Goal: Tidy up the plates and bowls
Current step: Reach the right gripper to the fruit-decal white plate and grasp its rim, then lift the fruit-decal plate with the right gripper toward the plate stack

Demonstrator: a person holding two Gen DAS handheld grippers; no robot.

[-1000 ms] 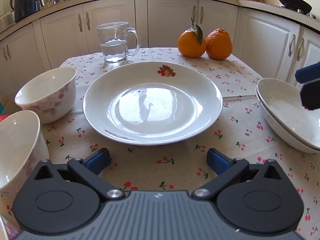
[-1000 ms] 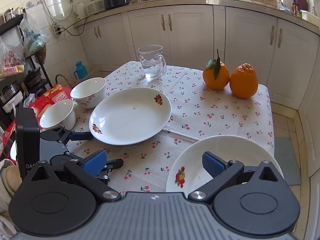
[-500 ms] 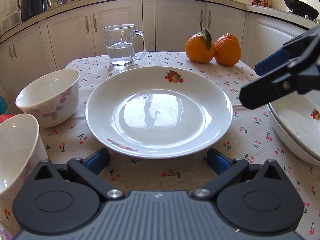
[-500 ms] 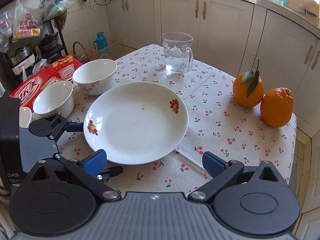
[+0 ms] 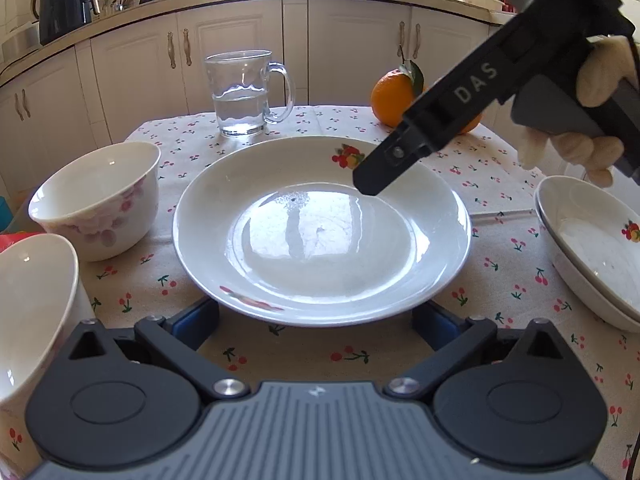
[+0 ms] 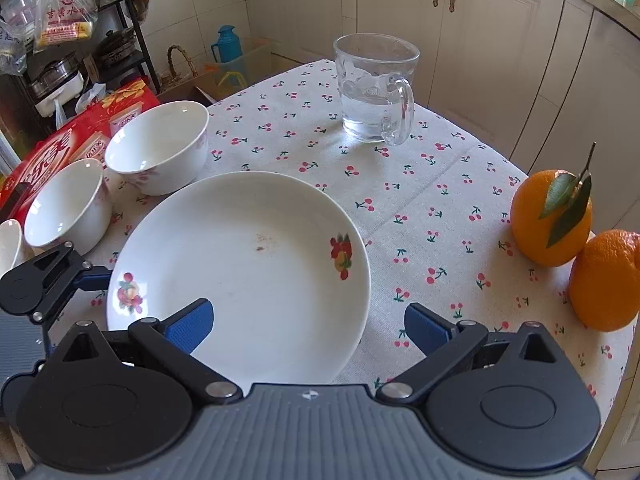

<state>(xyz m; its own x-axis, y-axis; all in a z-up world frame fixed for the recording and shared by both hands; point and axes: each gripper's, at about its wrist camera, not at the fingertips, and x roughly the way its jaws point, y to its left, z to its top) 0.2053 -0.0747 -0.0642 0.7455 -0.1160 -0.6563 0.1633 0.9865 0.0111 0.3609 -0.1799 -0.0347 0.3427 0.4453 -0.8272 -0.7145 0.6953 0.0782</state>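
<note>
A large white plate with fruit prints lies mid-table on the cherry-print cloth. My left gripper is open, and its blue pads straddle the plate's near rim at table level. In the left wrist view, one finger of my right gripper hangs over the plate's far right, held by a gloved hand. My right gripper is open above the plate; one pad is over the plate and the other over the cloth. Two white bowls stand at the left. Two stacked plates sit at the right.
A glass mug of water stands at the table's far side. Two oranges sit at the far right corner. A red box and shelves lie beyond the bowls. White kitchen cabinets surround the table.
My right gripper has left the stacked plates and swung left over the large plate. My left gripper has closed in on the plate's near rim.
</note>
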